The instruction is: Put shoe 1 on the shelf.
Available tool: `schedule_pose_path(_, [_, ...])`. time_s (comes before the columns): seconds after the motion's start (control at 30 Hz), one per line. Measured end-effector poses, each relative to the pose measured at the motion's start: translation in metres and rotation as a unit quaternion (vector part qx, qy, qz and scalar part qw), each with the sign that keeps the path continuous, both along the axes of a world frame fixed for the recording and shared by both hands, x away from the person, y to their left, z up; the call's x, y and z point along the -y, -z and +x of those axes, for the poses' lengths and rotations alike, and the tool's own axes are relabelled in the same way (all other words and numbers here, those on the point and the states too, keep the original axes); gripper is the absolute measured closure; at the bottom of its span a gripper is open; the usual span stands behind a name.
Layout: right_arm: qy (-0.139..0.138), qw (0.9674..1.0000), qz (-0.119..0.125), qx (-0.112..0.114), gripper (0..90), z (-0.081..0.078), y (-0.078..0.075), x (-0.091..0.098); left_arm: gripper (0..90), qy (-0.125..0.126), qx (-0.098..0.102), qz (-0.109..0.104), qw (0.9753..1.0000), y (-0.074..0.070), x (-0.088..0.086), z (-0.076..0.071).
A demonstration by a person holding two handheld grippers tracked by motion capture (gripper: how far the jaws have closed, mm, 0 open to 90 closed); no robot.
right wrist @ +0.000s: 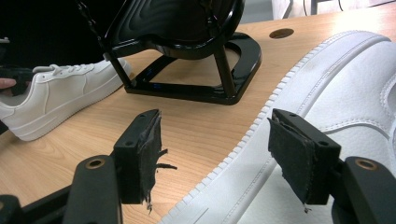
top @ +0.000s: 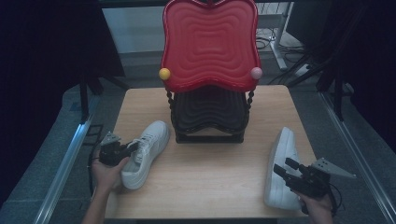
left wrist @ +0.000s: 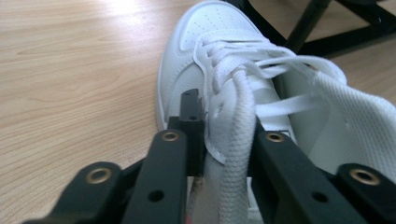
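Note:
A white sneaker (top: 148,148) stands upright at the table's left, toe toward the rack. My left gripper (top: 133,147) is at its opening, and in the left gripper view the jaws (left wrist: 229,126) are pressed on both sides of the sneaker's tongue (left wrist: 233,158), beside the laces. A second white sneaker (top: 280,163) lies on its side at the right edge, sole toward the middle. My right gripper (top: 285,169) hovers over its heel end. In the right gripper view its frayed pads (right wrist: 215,140) stand wide apart, with the ribbed sole edge of that sneaker (right wrist: 336,93) between and below them, untouched.
A black wire rack (top: 210,116) at the table's back centre carries a red wavy tray (top: 210,42) above a black one, with a yellow knob (top: 164,73) and a pink knob (top: 256,73). The wooden table (top: 210,182) has metal rails on the floor on either side.

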State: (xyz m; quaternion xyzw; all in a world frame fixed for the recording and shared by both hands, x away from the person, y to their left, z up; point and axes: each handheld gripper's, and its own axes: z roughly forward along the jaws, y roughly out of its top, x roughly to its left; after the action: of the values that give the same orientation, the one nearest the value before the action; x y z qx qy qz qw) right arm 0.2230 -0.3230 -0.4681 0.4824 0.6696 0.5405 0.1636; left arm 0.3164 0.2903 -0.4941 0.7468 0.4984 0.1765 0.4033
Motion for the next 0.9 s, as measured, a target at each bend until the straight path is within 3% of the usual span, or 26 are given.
schedule_pose_path(0.17, [0.001, 1.0, 0.002, -0.002, 34.8, 0.0, 0.001, 0.0, 81.7, -0.005, 0.007, -0.017, 0.9998, 0.001, -0.002, -0.001])
schedule_pose_path(0.23, [0.001, 1.0, 0.005, -0.003, 34.8, 0.0, 0.0, 0.001, 81.8, -0.006, 0.003, -0.032, 0.9995, 0.0, -0.002, 0.0])
schedule_pose_path(0.43, [0.002, 1.0, 0.008, 0.004, 34.7, -0.002, -0.003, 0.004, 81.7, -0.003, 0.017, -0.073, 0.9971, -0.012, 0.0, -0.005])
schedule_pose_path(0.47, [0.003, 0.9999, 0.013, 0.005, 34.8, -0.003, -0.003, 0.005, 81.7, -0.008, 0.024, -0.103, 0.9943, -0.015, -0.001, -0.008])
schedule_pose_path(0.5, [0.003, 0.9999, 0.014, 0.004, 34.8, -0.003, -0.003, 0.005, 81.7, -0.01, 0.028, -0.12, 0.9923, -0.016, -0.002, -0.009])
schedule_pose_path(0.53, [0.003, 0.9999, 0.014, 0.004, 34.8, -0.003, -0.003, 0.005, 81.7, -0.01, 0.028, -0.12, 0.9923, -0.016, -0.002, -0.009])
schedule_pose_path(0.6, [0.003, 0.9999, 0.012, 0.005, 34.8, -0.003, -0.003, 0.005, 81.6, -0.015, 0.035, -0.154, 0.9873, -0.019, -0.005, -0.013])
schedule_pose_path(0.63, [0.003, 0.9999, 0.012, 0.005, 34.8, -0.003, -0.003, 0.005, 81.5, -0.022, 0.043, -0.187, 0.9812, -0.021, -0.006, -0.017])
schedule_pose_path(0.67, [0.003, 0.9999, 0.012, 0.005, 34.8, -0.003, -0.003, 0.005, 81.4, -0.022, 0.043, -0.187, 0.9812, -0.021, -0.006, -0.017])
schedule_pose_path(0.9, [0.004, 0.9999, 0.013, 0.005, 34.8, -0.003, -0.003, 0.004, 81.4, -0.038, 0.075, -0.224, 0.9709, -0.033, -0.009, -0.027])
